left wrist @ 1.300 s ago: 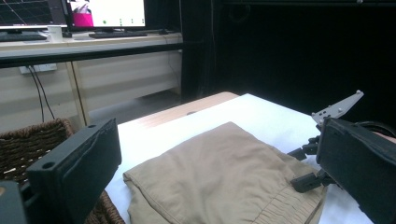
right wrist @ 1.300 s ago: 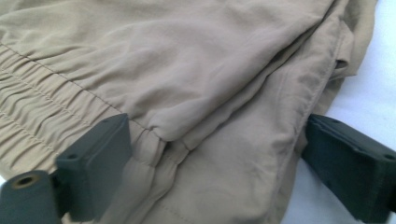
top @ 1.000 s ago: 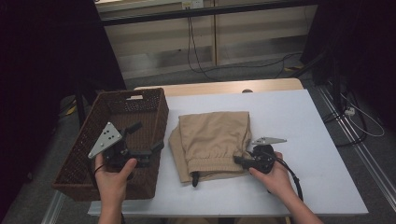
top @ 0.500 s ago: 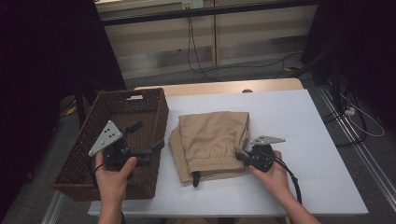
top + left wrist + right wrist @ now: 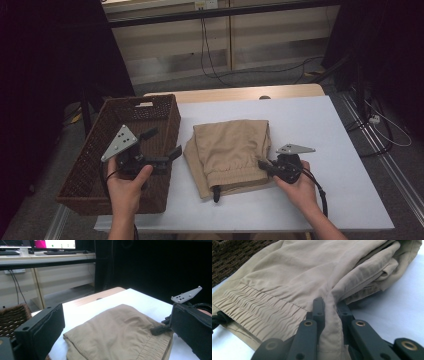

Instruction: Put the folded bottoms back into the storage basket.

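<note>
The right gripper has edged in over the last second and now has its jaws clamped on a fold at the right edge of the folded tan trousers, which lie on the white table just beside the wicker basket; that grip looks ready for lifting. The left gripper, jaws wide apart, hovers over the basket's right rim as before. Bare table lies right and beyond, and the front edge is close.
</note>
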A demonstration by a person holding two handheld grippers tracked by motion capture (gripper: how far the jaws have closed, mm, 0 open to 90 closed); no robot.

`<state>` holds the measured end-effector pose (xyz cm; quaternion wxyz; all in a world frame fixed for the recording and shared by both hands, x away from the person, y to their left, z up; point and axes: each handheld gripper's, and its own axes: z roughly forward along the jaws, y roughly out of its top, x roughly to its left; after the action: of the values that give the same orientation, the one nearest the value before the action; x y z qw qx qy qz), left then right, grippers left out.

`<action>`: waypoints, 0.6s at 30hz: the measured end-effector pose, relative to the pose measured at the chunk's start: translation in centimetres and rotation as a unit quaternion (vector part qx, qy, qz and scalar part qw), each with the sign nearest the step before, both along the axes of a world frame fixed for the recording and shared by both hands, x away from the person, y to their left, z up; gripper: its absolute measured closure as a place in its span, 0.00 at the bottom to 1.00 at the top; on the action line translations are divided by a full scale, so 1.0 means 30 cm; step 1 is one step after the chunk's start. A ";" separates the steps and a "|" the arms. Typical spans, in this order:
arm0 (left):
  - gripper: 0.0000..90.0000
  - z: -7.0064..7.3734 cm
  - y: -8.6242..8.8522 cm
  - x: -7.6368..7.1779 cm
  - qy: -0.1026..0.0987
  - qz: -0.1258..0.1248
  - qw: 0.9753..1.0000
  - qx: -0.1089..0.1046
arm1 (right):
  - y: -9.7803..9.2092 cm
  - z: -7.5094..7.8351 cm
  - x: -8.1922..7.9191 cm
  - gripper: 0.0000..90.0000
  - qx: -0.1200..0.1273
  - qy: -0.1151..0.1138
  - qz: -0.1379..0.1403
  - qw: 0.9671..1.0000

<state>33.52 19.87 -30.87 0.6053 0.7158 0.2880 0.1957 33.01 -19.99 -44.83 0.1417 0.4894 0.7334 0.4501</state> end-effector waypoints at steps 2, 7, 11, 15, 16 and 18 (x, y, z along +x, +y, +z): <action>0.00 0.001 -0.015 0.004 0.000 -0.001 1.000 0.000 | -0.009 0.002 -0.005 0.90 0.000 0.001 0.001 1.000; 0.00 0.004 -0.060 0.009 0.000 -0.005 1.000 -0.005 | -0.027 0.004 -0.014 0.90 -0.002 0.000 0.000 1.000; 0.00 0.003 -0.082 0.019 0.005 -0.002 1.000 -0.013 | -0.032 0.005 -0.016 0.90 -0.003 0.000 -0.001 1.000; 0.00 -0.009 -0.121 0.036 0.006 -0.002 1.000 -0.006 | -0.041 0.006 -0.021 0.90 -0.004 0.000 0.001 1.000; 0.00 -0.009 -0.121 0.036 0.006 -0.002 1.000 -0.006 | -0.041 0.006 -0.021 0.90 -0.004 0.000 0.001 1.000; 0.00 -0.015 -0.135 0.042 0.007 -0.005 1.000 -0.003 | -0.044 0.006 -0.025 0.90 -0.003 0.001 0.000 1.000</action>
<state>34.79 15.81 -31.32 0.6062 0.7169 0.2894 0.1868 32.25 -21.31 -44.65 0.1422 0.4892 0.7353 0.4471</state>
